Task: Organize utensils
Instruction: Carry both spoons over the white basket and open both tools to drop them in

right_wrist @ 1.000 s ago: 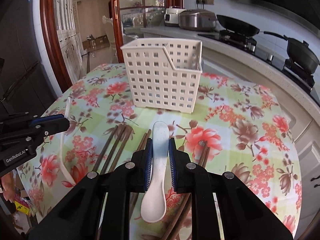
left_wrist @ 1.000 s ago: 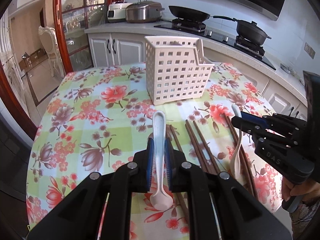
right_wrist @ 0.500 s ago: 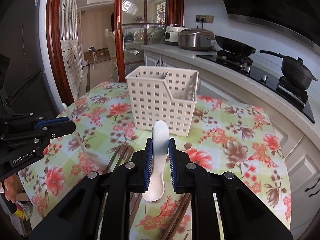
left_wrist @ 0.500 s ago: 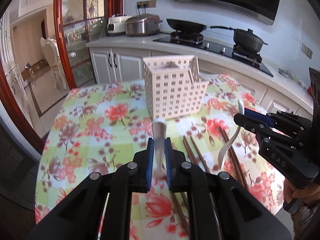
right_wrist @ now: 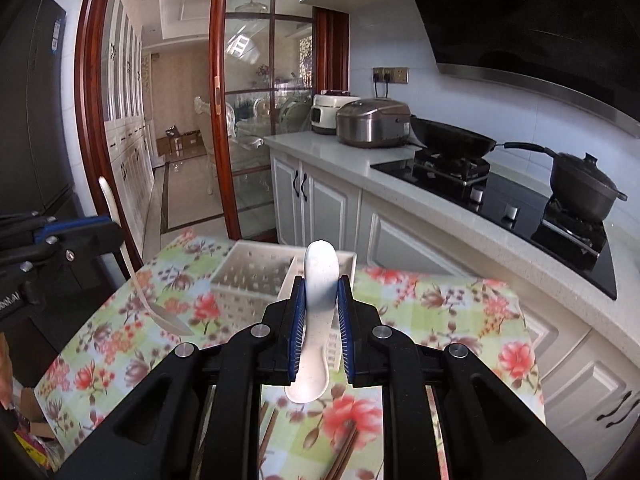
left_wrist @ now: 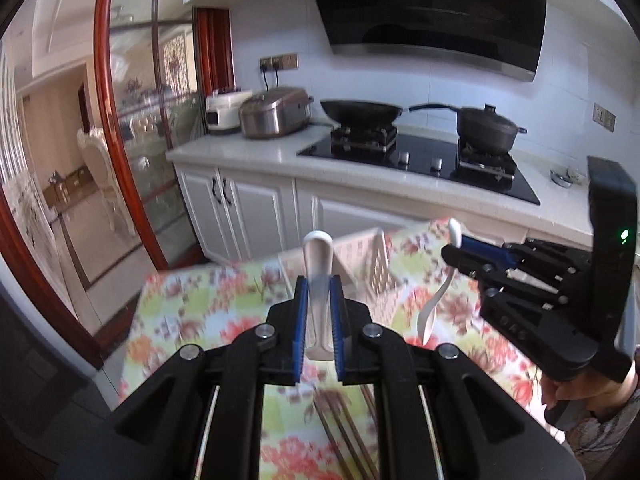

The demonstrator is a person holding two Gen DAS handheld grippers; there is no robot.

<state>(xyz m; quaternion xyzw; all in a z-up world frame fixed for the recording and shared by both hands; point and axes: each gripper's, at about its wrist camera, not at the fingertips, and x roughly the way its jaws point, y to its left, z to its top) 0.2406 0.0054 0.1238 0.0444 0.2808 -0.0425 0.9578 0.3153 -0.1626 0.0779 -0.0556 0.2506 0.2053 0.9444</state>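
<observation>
My left gripper is shut on a white spoon, handle up, held in the air above the floral table. My right gripper is shut on a second white spoon, its bowl hanging below the pads. Each gripper shows in the other's view: the right gripper at right with its spoon, the left gripper at left with its spoon. The white slotted basket stands on the table below and ahead. Brown chopsticks lie on the cloth beneath.
A counter runs behind the table with a rice cooker, a wok and a lidded pot on a black hob. A red-framed glass door is at left. A hand holds the right gripper.
Both grippers have risen well above the table with their spoons still clamped. The basket and chopsticks have dropped lower in both views, and more of the counter and hood shows.
</observation>
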